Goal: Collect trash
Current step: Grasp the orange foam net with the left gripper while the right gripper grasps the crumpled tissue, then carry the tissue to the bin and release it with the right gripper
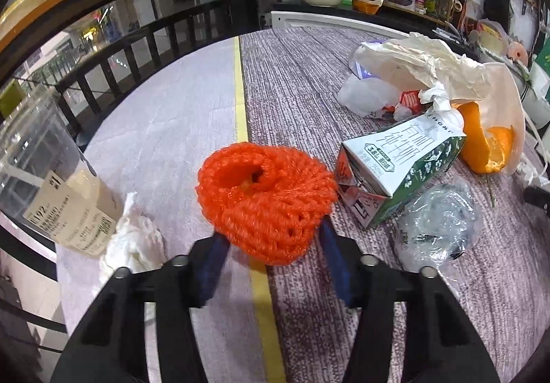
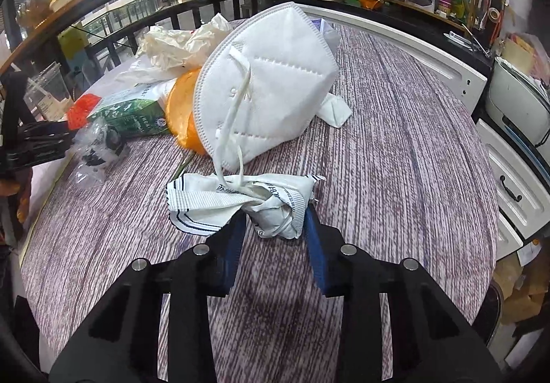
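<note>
Blue-padded fingers of the left gripper (image 1: 271, 238) sit closed around the near end of an orange foam fruit net (image 1: 266, 200), which rests over the yellow stripe on the table (image 1: 165, 128). Left of the net lie a crumpled white tissue (image 1: 134, 242) and a clear plastic cup (image 1: 44, 170) with a label. Right of it a green and white milk carton (image 1: 402, 166) lies on its side, with a crumpled clear wrapper (image 1: 436, 225) nearer and orange peel (image 1: 488, 145) beyond. In the right wrist view, the right gripper (image 2: 275, 228) pinches a crumpled white printed wrapper (image 2: 240, 200) between its narrowed fingers. Just beyond it a white folded face mask (image 2: 268, 80) leans tilted against the pile, its ear loop trailing down to the wrapper. Farther left lies crumpled cream paper (image 2: 175, 46).
</note>
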The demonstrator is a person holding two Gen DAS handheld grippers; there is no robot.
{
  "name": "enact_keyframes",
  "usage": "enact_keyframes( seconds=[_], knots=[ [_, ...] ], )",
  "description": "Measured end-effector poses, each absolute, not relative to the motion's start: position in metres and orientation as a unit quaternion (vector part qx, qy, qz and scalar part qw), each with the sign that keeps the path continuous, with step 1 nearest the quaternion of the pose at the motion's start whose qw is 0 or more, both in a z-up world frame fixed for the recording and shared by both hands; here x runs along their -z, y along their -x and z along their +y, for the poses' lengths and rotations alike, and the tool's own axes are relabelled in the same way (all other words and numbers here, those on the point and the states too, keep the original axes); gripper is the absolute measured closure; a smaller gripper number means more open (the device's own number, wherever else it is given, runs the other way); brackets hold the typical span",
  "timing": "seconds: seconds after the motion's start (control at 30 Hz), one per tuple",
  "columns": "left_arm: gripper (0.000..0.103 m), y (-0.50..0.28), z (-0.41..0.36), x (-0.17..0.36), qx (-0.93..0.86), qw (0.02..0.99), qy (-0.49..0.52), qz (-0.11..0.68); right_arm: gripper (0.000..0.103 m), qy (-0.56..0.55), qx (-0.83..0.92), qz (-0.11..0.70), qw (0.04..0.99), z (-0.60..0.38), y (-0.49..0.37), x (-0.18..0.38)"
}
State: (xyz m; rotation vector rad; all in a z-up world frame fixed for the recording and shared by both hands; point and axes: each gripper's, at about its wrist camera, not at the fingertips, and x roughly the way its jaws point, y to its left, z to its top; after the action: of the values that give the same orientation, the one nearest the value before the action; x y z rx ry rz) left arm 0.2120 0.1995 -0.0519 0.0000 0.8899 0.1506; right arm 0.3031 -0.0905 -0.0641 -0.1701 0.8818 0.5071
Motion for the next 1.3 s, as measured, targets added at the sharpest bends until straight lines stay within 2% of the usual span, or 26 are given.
enact_keyframes(
  seconds=[0.03,0.13,0.33,0.8,1.3],
  knots=[
    [0.069,-0.211,0.198,0.052,-0.071,0.899,0.005,0.432,0.068,0.079,-0.242,0.420,0.871,-0.093,-0.300,0.063],
    [0.078,-0.207,0.194,0.052,-0.069,0.901,0.007,0.428,0.068,0.070,-0.243,0.416,0.874,-0.101,-0.290,0.060],
    [0.084,-0.191,0.191,0.040,-0.064,0.912,0.032,0.403,0.068,0.060,-0.242,0.398,0.883,-0.114,-0.267,0.050],
    [0.084,-0.121,0.152,0.008,-0.036,0.940,0.042,0.336,0.068,0.029,-0.247,0.371,0.895,-0.144,-0.222,0.038],
    [0.085,-0.110,0.043,-0.010,0.101,0.945,0.016,0.311,0.068,-0.010,-0.188,0.340,0.921,-0.217,-0.194,0.028]
  ],
)
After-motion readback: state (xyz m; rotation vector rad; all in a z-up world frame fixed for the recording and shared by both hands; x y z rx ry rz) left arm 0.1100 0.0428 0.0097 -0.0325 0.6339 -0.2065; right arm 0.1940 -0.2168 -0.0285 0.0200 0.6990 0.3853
